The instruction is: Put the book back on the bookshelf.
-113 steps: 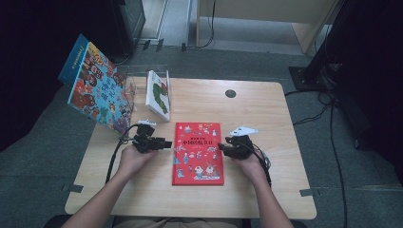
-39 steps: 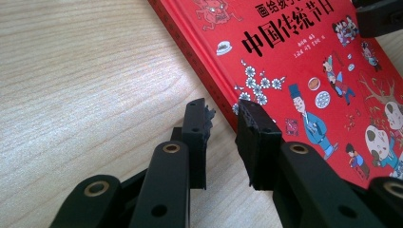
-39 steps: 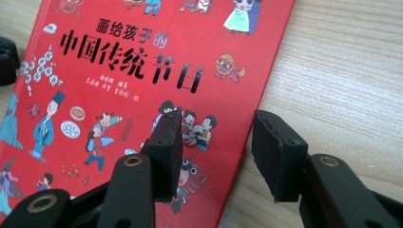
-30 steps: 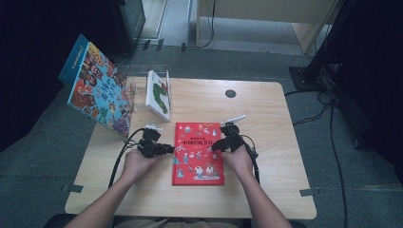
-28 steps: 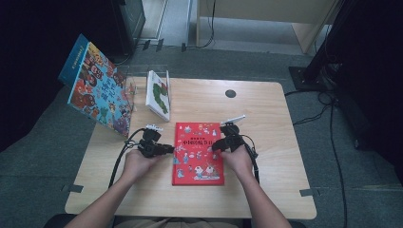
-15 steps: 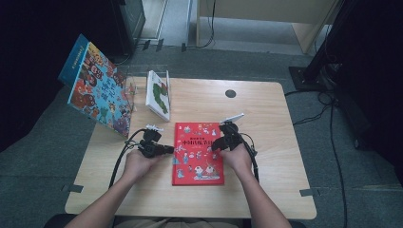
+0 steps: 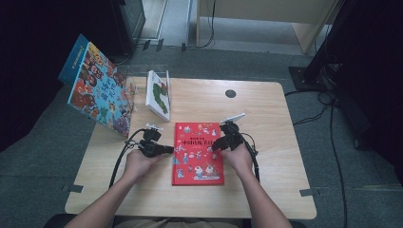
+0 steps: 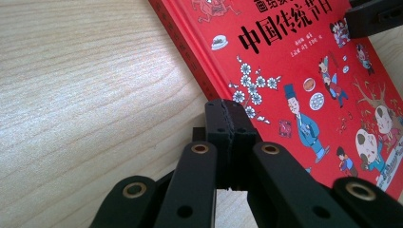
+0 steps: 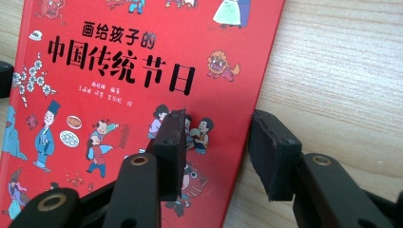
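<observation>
The red book (image 7: 198,153) lies flat near the table's (image 7: 266,190) front edge, long axis running away from the person. The left gripper (image 7: 164,150), jaws closed on nothing, rests at its spine edge. The right gripper (image 7: 217,145), jaws half open and just narrowing, straddles the opposite edge without pinching it, likely nearer to lifting the cover.

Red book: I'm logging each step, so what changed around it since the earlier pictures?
The right tongs moved from beside the red book onto its right edge, jaws apart and closing. The left tongs closed, empty, at its left edge. The book stayed put.
</observation>
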A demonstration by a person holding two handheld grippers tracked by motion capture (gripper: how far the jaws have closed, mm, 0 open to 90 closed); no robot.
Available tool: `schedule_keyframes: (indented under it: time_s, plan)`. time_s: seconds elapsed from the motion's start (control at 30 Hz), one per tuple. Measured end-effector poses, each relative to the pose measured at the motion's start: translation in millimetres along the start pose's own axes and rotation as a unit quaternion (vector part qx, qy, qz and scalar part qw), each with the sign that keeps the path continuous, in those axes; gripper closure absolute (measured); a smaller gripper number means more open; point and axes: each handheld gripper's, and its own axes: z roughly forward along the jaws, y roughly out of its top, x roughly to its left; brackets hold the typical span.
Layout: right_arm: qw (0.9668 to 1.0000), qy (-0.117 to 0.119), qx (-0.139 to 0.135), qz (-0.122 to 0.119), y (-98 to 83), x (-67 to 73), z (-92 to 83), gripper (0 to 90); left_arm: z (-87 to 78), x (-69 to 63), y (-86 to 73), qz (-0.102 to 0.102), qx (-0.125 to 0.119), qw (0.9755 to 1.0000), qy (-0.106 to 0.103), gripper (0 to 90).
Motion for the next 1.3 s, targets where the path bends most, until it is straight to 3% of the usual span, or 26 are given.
schedule_keyframes:
  time_s: [0.43, 0.87, 1.3]
  plan:
    - [1.0000, -0.005, 0.004, 0.000, 0.4, 1.7, -3.3, 59.3, 0.3, 0.0, -0.3, 0.003, -0.002, 1.0000, -0.001, 90.0]
    - [1.0000, 0.004, -0.002, -0.006, 5.0, 7.7, -24.2, 59.6, 0.3, 0.3, -0.5, 0.003, -0.002, 1.0000, -0.002, 90.0]
    - [0.9985, 0.053, -0.014, -0.009, 18.2, 29.1, -66.7, 60.4, 0.2, 0.7, -0.9, -0.002, -0.004, 1.0000, -0.005, 90.0]
